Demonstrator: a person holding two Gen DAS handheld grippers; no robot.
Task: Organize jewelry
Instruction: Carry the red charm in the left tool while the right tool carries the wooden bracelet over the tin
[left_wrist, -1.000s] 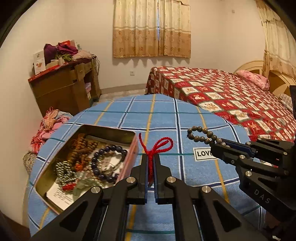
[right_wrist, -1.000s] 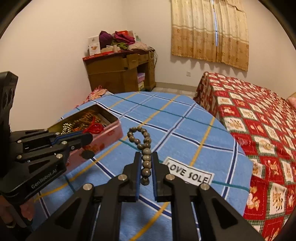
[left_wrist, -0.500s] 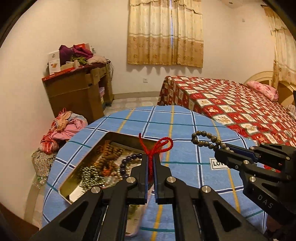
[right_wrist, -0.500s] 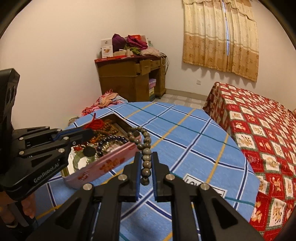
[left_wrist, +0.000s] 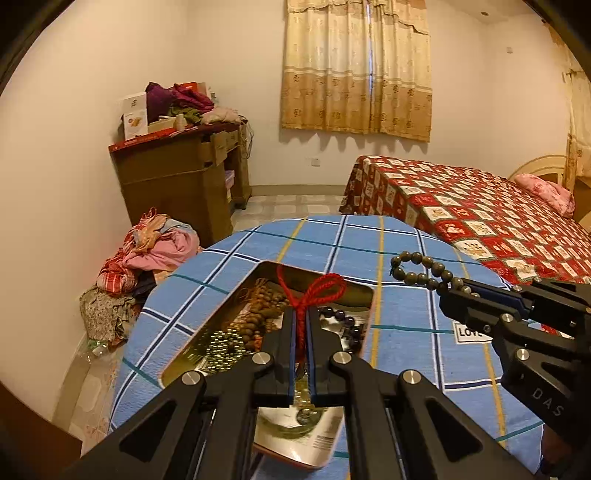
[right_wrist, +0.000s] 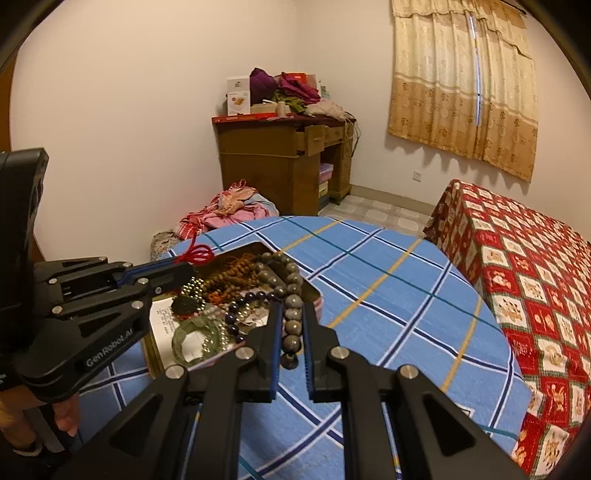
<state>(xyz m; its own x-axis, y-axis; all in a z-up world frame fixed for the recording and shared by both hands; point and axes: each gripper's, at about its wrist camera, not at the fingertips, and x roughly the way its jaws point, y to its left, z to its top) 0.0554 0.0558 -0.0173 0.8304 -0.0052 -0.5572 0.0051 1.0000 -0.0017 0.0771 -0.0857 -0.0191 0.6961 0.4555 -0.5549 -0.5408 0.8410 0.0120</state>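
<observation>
Jewelry tin (left_wrist: 369, 295): rectangular, metal | left tool (left_wrist: 302, 317) clamps twisted red cord (left_wrist: 314, 291) | right tool (right_wrist: 291, 325) clamps round-bead bracelet (right_wrist: 291, 291)

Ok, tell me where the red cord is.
The red cord is pinched in the left gripper, hanging above the open tin of beads on the blue checked table.

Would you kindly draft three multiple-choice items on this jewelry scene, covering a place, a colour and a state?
1. Where do the loose bead strands lie?
A. in the open tin
B. on the bed
C. on the floor

2. What colour is the cord in the left gripper?
A. green
B. red
C. white

3. How is the right gripper?
A. open and empty
B. shut on the grey bead bracelet
C. resting in the tin

Key:
1 A, strands fill the open tin.
2 B, the left gripper pinches a red cord.
3 B, the right gripper clamps the grey bead bracelet.
</observation>
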